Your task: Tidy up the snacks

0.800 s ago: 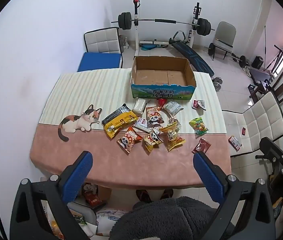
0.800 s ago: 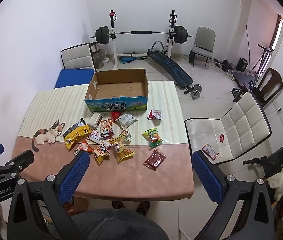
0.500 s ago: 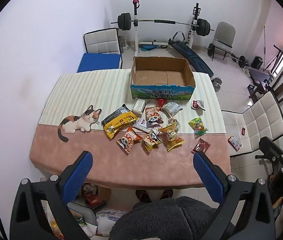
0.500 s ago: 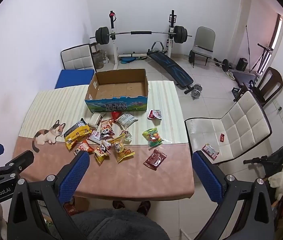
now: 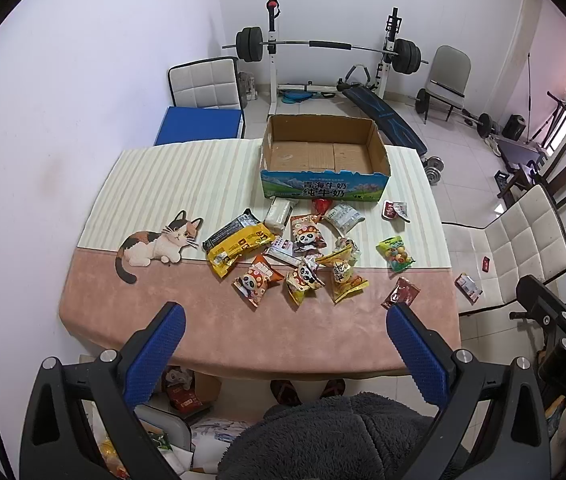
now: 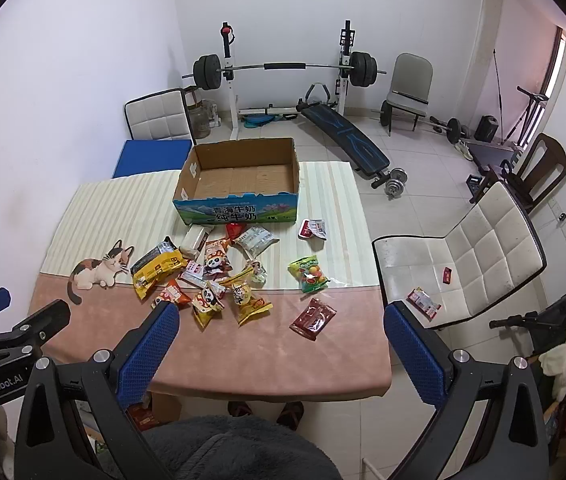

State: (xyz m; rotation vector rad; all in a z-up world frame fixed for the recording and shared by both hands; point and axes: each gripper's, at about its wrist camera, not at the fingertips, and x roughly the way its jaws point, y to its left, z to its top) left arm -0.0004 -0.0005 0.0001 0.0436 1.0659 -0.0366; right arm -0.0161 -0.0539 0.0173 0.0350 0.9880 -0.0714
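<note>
Surface unchanged since a moment ago, snacks (image 5: 303, 256) outside the empty box (image 5: 323, 156), your left hand-held gripper (image 5: 283, 344) and right hand-held gripper (image 6: 279, 340) both wide open, empty, nothing started

Left claw (image 5: 285, 346) and right claw (image 6: 281, 342) wide open, angled downward.

Tablecloth (image 5: 187, 184) striped cream at far half, plain pink nearer, calico cat (image 5: 155, 246) printed on it. Cardboard box (image 5: 323, 190) brown inside, blue-green printed front. Gripper pads (image 5: 155, 354) blue, dimpled.

Barbell rack (image 5: 325, 46) (white chair (image 6: 479, 252) nearby).
</note>
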